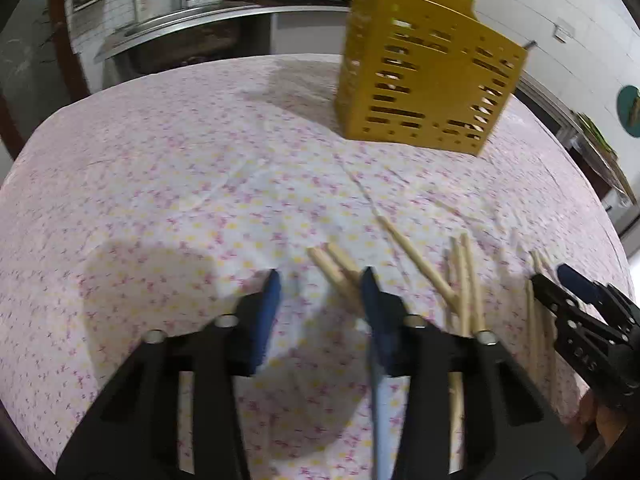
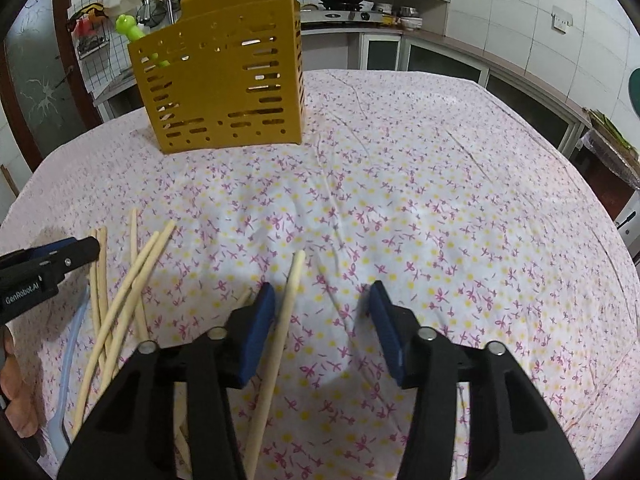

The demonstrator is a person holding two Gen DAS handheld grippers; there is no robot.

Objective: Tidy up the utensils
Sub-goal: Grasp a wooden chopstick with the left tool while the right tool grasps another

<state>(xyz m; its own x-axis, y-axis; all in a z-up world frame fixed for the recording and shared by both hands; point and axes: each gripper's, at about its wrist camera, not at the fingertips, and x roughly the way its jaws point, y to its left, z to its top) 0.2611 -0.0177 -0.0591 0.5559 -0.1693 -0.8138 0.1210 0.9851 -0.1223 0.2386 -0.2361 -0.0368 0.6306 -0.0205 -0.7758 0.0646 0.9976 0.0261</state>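
Several wooden chopsticks point(image 1: 464, 280) lie scattered on the floral tablecloth point(image 1: 180, 184). My left gripper point(image 1: 322, 280) hovers low over the cloth with a gap between its blue pads and only cloth in it. Two chopsticks point(image 1: 334, 266) and a pale blue utensil handle point(image 1: 378, 404) run under its right finger. My right gripper point(image 2: 322, 296) is open; one chopstick point(image 2: 286, 320) lies between its fingers, close to the left pad, and the right pad is well clear of it. More chopsticks point(image 2: 132, 280) lie to its left. A yellow slotted holder point(image 1: 424, 92) point(image 2: 224, 80) stands at the far side.
A green utensil point(image 2: 130, 26) sticks up from the holder. The other gripper shows at each view's edge: the right gripper point(image 1: 554, 278) and the left gripper point(image 2: 86, 246), with a hand point(image 2: 16, 380) behind. Kitchen counter and stove point(image 2: 344, 12) lie beyond the table.
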